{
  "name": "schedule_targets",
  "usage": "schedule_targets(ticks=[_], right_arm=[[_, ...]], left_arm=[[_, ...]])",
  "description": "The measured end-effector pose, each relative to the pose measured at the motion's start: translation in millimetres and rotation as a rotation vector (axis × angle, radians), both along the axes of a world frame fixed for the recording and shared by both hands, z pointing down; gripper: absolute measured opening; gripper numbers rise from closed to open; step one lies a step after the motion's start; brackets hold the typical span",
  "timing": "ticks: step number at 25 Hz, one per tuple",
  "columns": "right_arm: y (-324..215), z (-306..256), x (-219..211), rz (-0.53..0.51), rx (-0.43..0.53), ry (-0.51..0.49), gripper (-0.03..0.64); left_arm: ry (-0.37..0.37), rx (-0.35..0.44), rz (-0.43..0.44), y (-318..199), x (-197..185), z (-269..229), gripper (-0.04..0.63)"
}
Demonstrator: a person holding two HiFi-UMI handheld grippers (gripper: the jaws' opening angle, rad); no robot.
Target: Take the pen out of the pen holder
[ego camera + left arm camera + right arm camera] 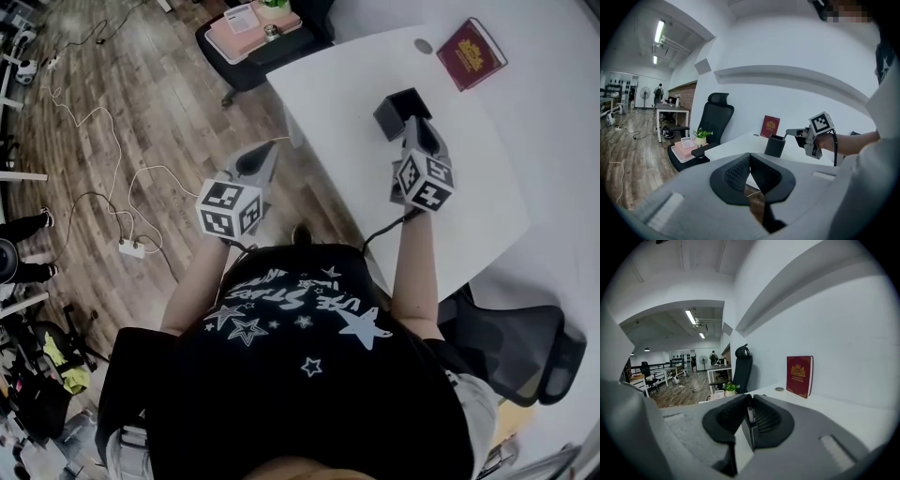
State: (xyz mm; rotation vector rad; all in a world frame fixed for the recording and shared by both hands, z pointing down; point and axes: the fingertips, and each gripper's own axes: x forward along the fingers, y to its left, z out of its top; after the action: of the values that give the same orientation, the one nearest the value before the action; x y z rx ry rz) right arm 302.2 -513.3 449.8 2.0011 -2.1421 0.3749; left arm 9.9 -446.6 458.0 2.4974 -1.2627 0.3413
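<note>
One slim, pale pen stands upright between the pads of my right hand-held gripper, and the jaws are pressed in on its upper end. Its lower part runs down into the open top of the pen holder, which sits directly under and just in front of my jaw tips, so the pen is pinched but not yet clear of the holder. From my left side, the pen shows as a short light stroke between those jaw tips and the holder's rim.

The pen holder is a black, square-sided box with flat matte walls, and it stands on the white surface close to its rounded corner. The surface is smooth and plain. A dark red book with a gold emblem on its cover stands upright against the white wall, well beyond the holder.

My gripper pads are black and finely ribbed, set in a dull grey shell. My left hand-held gripper is off to the side of the surface, over the wood-plank floor, its pads meeting at the tips with nothing between them.
</note>
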Motion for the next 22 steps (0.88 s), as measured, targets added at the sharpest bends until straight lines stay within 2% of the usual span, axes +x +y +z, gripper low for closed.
schedule_targets(ticks=[14,22], right_arm=[[6,-63,-1,-0.057,0.146,0.024,0.044],[19,-88,-6,-0.061,0.21,-0.009,0.044]], left_arm=[[-0.011,0.048,0.0,6,5,-13,0.011],[-0.007,0.036,-0.003,20,-1,-10,0.011]])
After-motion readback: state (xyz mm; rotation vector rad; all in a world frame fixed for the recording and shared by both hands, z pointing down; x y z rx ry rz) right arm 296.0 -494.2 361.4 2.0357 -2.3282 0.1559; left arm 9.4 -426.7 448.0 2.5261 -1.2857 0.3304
